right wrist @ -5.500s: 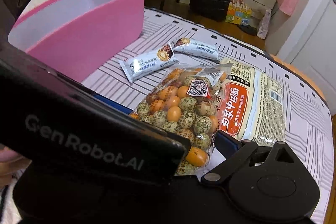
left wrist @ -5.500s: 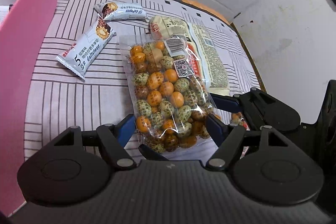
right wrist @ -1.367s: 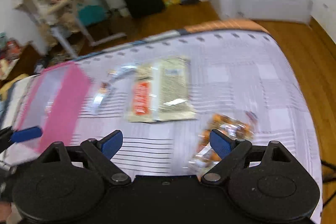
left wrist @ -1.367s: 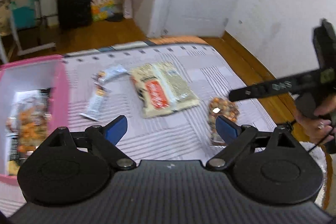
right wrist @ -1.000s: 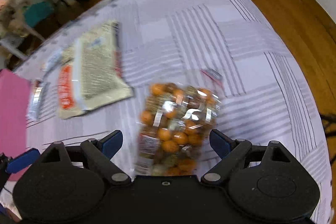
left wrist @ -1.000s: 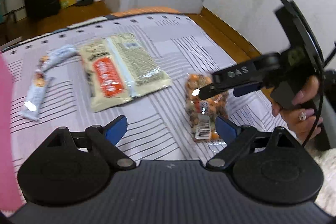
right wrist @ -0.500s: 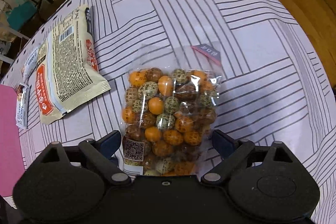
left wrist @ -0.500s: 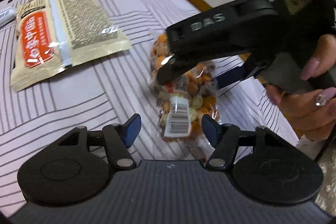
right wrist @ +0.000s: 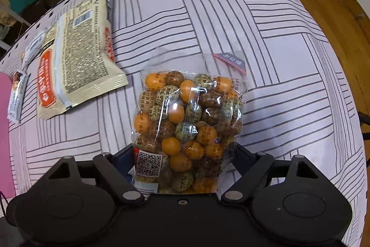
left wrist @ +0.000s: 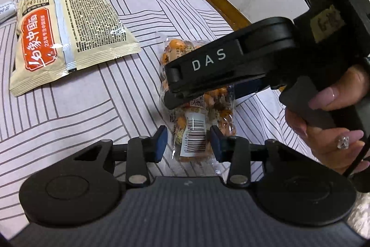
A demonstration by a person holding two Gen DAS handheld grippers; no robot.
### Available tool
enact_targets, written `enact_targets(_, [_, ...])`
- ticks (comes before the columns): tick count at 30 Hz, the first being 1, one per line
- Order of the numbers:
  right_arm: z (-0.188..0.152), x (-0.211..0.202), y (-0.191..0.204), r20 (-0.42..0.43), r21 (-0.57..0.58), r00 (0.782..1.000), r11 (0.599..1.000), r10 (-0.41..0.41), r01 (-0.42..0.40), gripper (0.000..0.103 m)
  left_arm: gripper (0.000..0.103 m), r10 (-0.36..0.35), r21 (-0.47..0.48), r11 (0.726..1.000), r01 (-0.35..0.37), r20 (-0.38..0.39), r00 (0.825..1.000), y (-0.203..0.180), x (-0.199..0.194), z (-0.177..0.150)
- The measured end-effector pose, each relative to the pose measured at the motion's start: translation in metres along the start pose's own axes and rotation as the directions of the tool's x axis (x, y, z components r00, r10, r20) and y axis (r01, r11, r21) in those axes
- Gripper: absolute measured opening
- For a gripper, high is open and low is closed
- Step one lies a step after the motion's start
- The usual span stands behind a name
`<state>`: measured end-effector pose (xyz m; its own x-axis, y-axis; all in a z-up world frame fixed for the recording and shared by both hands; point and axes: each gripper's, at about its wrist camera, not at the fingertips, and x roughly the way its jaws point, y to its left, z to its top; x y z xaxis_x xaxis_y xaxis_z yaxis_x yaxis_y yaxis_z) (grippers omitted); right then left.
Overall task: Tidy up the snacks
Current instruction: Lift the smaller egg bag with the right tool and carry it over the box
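Observation:
A clear bag of orange, green and brown coated nuts (right wrist: 187, 122) lies on the striped tablecloth. My right gripper (right wrist: 185, 161) has its jaws closed against both sides of the bag's near end. In the left wrist view the same bag (left wrist: 196, 129) lies between my left gripper's (left wrist: 187, 142) blue pads, which stand apart at its barcode end, just short of touching. The right gripper's black body crosses over the bag there. A beige and red snack packet (right wrist: 76, 57) lies to the left; it also shows in the left wrist view (left wrist: 62, 31).
Two small white snack bars (right wrist: 17, 96) lie left of the beige packet, next to the pink box's edge (right wrist: 4, 131). The table edge (right wrist: 342, 38) curves along the right, with wooden floor beyond. A hand (left wrist: 328, 112) holds the right gripper.
Both grippers came from the pink box to the second nut bag. The right jaws have closed onto its near end; the left jaws have narrowed around its barcode end.

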<state>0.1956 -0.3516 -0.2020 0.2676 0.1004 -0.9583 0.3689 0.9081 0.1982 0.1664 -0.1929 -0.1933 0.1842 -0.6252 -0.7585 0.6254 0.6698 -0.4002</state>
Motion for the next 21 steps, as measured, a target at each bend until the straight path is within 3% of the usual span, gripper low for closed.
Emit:
enact_targets(12, [-0.011,-0.021,0.013,0.003,-0.016,0.994,0.993,0.114,-0.113,0.088,0.037,0.084,-0.009,0.996,-0.084,0.005,0.996,-0.013,-0.038,0.004])
enact_targets(21, [-0.038,-0.044,0.043,0.05,-0.074,0.976,0.975,0.211,-0.207,0.087,0.037,0.143,-0.015,0.99,-0.142,0.037,0.989,-0.015,-0.096,-0.006])
